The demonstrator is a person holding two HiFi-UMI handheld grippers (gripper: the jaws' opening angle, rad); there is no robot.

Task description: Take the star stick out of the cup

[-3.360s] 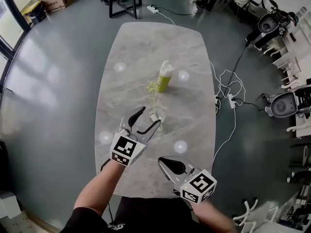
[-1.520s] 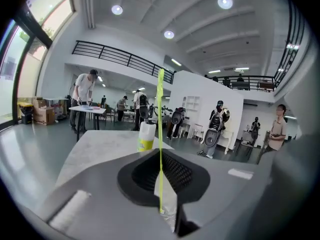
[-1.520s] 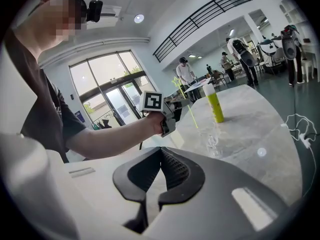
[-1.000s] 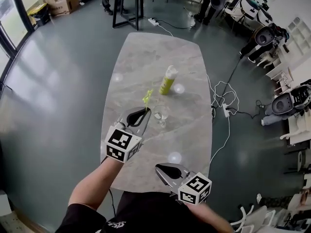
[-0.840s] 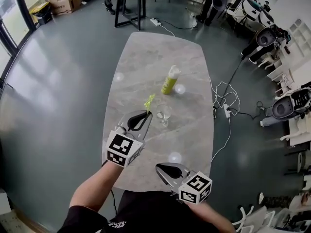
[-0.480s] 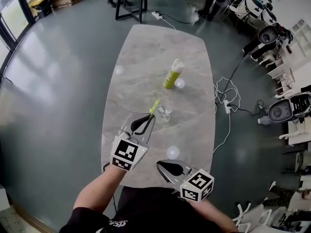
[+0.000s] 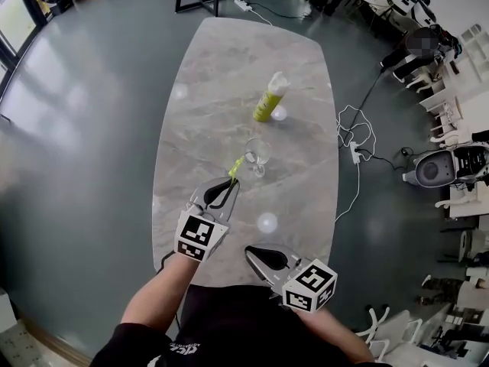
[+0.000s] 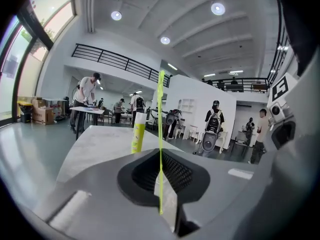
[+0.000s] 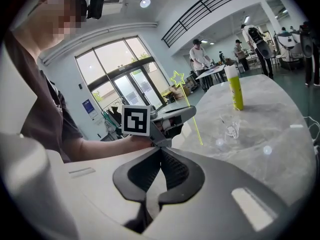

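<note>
The long grey marble-patterned table (image 7: 229, 75) stands on a grey floor, with two pale grey hand-held tongs over its near end. The left gripper (image 7: 231, 183) has its jaws pressed almost together on the thin yellow-green star stick (image 7: 236, 167). In the left gripper view the shaft (image 8: 160, 134) runs straight up between the dark ribbed pads, pinched near its lower end. In the right gripper view the star (image 9: 176, 78) stands above those jaws and the short lower end hangs free over the tabletop.

The right gripper (image 7: 252, 252) hovers nearer the person, off the table's edge. Its jaws are closed tip to tip with nothing between them (image 9: 161, 151).

A yellow-green plastic bottle with a white cap (image 7: 269, 99) stands upright mid-table. The small clear glass cup (image 7: 257, 153) sits just beyond the stick, which is outside it.
</note>
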